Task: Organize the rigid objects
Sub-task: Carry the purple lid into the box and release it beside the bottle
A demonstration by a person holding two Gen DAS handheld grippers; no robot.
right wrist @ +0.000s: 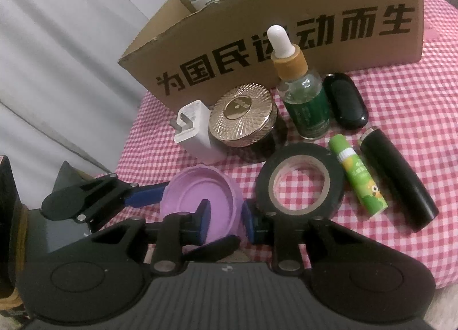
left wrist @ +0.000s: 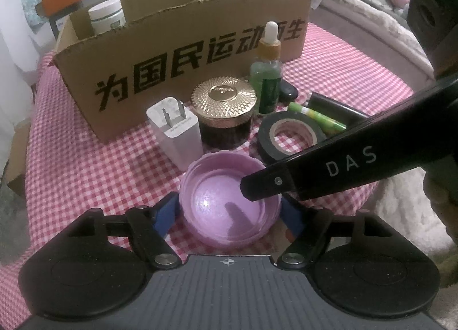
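Cardboard box (left wrist: 177, 52) stands open at the back of my gingham-covered bench (left wrist: 86, 164), one white jar (left wrist: 107, 15) already inside; the rest wait in front. Purple lid (left wrist: 232, 201) lies upturned nearest me. Left claw (left wrist: 229, 212) straddles it, blue pads at either side of the rim, contact unclear. Right claw (right wrist: 224, 219) is pinching the lid's near wall, one pad inside, one outside. Step in hand, by my reading: picking up the lid. Next: firm the pinch, left clear, lift over the box wall.
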